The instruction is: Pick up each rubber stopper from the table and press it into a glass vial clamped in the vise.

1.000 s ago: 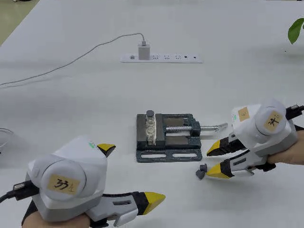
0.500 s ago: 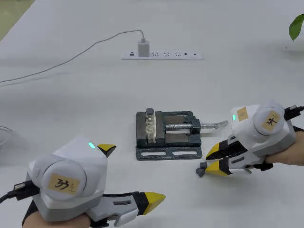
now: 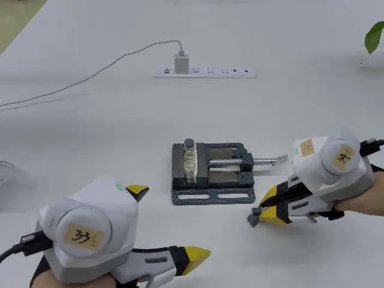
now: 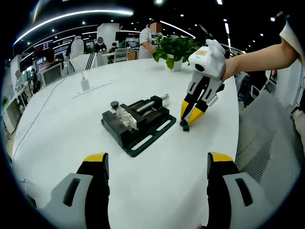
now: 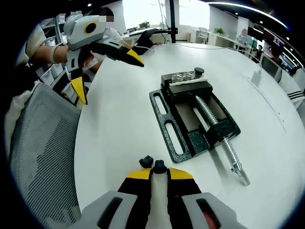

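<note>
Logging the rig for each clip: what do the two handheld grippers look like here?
Both are bulky white housings with black jaws ending in yellow tips, each trailing a black cable. The left gripper has a round cap with a tan sticker reading 33 and a green light. The right gripper has two tan labels, one with a handwritten mark.
</note>
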